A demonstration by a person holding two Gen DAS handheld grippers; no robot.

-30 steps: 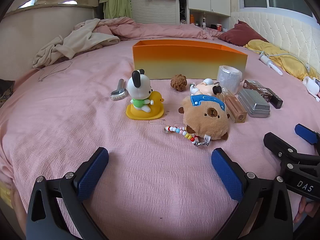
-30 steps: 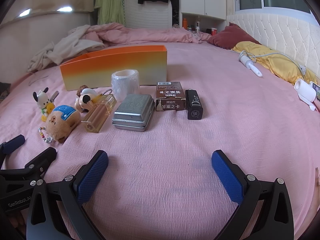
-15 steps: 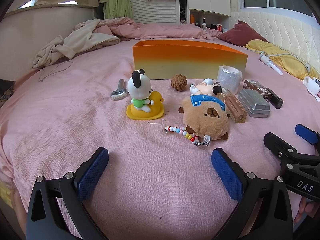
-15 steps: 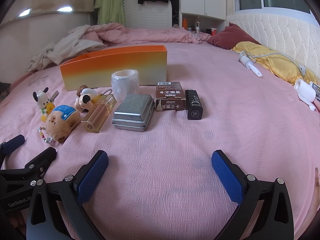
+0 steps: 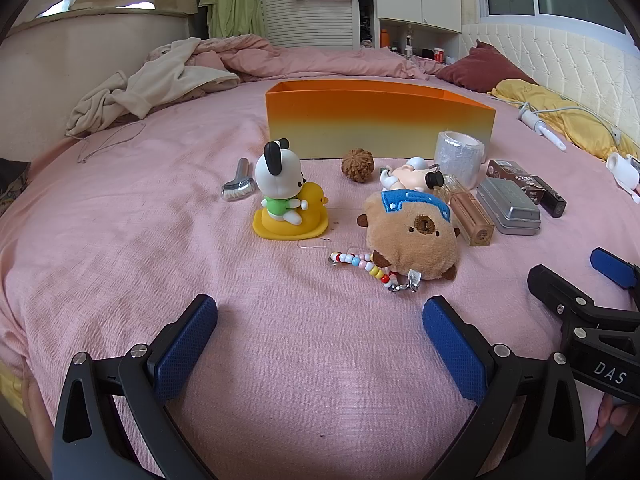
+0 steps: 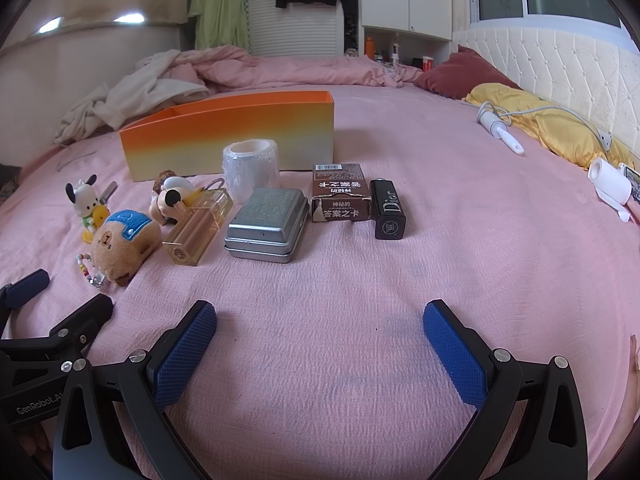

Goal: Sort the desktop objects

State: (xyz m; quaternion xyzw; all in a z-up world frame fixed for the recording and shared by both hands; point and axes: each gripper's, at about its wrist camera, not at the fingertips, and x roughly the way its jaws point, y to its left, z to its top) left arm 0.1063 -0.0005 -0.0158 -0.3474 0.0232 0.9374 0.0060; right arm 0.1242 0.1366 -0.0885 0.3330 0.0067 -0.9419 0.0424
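On the pink bed an orange organizer box (image 5: 376,120) (image 6: 232,136) stands at the back. In front of it lie a dog-on-duck figure (image 5: 284,196), a brown plush (image 5: 412,236) with a bead chain (image 5: 360,264), a walnut (image 5: 357,165), a small doll (image 5: 412,172), a perfume bottle (image 6: 200,228), a tape roll (image 6: 251,168), a metal tin (image 6: 268,224), a brown card box (image 6: 340,192) and a black lipstick (image 6: 387,208). My left gripper (image 5: 320,340) is open and empty, short of the plush. My right gripper (image 6: 320,344) is open and empty, short of the tin.
A small metal brush (image 5: 239,182) lies left of the figure. Crumpled clothes (image 5: 152,84) and a duvet lie at the back left. A yellow pillow (image 6: 552,128), a white corded device (image 6: 500,130) and a white roll (image 6: 610,182) lie at the right.
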